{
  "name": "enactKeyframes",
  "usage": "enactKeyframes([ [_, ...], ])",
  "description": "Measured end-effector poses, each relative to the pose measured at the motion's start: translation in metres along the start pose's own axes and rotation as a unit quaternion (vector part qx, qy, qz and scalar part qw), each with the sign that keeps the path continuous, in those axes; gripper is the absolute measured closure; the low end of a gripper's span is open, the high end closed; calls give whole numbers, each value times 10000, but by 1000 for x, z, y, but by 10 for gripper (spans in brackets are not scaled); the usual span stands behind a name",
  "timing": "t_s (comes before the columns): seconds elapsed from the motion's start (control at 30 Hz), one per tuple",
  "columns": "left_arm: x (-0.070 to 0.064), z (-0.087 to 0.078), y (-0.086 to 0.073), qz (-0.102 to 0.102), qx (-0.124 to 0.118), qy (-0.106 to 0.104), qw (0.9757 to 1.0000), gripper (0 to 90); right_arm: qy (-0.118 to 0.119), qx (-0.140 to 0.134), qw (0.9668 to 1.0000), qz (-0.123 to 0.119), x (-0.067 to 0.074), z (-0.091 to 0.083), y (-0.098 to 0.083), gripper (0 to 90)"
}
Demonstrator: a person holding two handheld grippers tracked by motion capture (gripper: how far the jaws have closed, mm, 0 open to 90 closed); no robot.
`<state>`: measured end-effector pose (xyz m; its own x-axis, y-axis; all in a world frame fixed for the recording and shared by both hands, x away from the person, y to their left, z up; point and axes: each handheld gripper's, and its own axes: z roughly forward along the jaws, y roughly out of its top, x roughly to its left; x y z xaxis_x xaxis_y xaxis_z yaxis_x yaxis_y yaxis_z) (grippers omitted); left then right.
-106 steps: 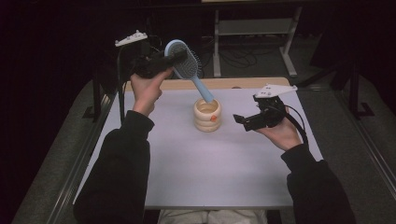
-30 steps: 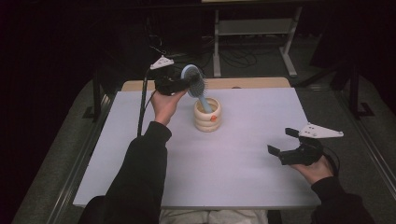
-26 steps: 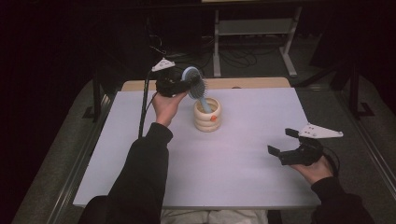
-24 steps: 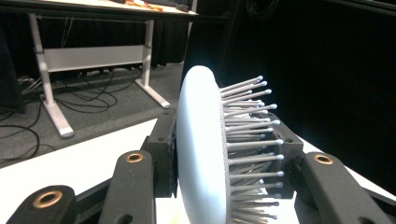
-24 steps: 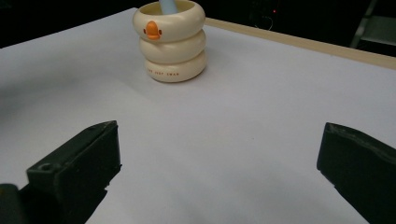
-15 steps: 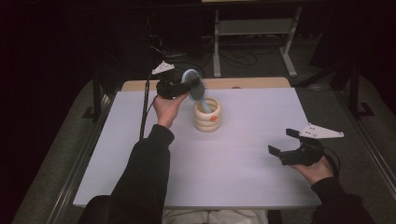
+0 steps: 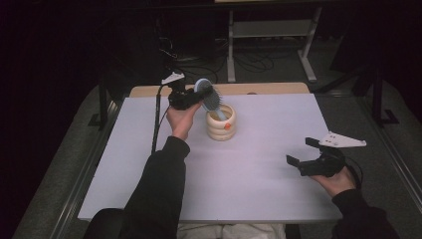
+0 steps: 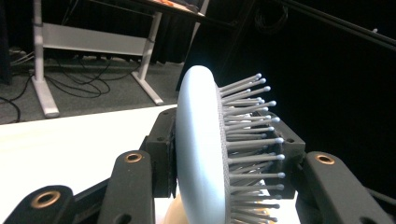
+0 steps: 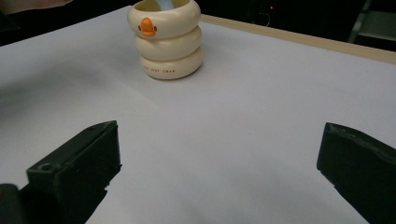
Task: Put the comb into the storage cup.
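The high view looks forward and down over the whole white table (image 7: 249,199), the left gripper view sits right against the hairbrush (image 8: 205,149) facing the dark room, and the right gripper view looks low across the table toward the cream cup (image 9: 166,39), also seen from above.

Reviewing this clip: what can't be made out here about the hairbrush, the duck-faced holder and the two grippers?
- Pale blue plastic hairbrush: handle end hidden inside the cream ringed duck-faced holder in the high view; depth unclear.
- Left gripper: pad contact hidden behind the brush head in the left gripper view.
- Holder's printed lettering: too small in the right gripper view.
- Right gripper: jaws cut off by the bottom edge.
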<state>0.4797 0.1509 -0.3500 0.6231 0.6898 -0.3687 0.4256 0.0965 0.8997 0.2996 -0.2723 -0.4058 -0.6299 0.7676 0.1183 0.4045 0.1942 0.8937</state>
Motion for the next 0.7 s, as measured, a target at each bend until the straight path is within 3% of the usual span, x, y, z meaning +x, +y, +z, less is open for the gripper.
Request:
enactKeyframes([
  [0.27, 2, -1, -1, -10, -7, 25, 10000, 510, -17, -31, 10000, -8, 0, -1, 0, 0],
  [0.37, 1, -2, -1, 125, 17, -32, 9999, 499, -36, -34, 10000, -24, 0, -1, 0, 0],
  [0.7, 3, -16, 8, 279, -158, 173, 9993, 313, -29, -79, 10000, -46, 0, -2, 1, 0],
])
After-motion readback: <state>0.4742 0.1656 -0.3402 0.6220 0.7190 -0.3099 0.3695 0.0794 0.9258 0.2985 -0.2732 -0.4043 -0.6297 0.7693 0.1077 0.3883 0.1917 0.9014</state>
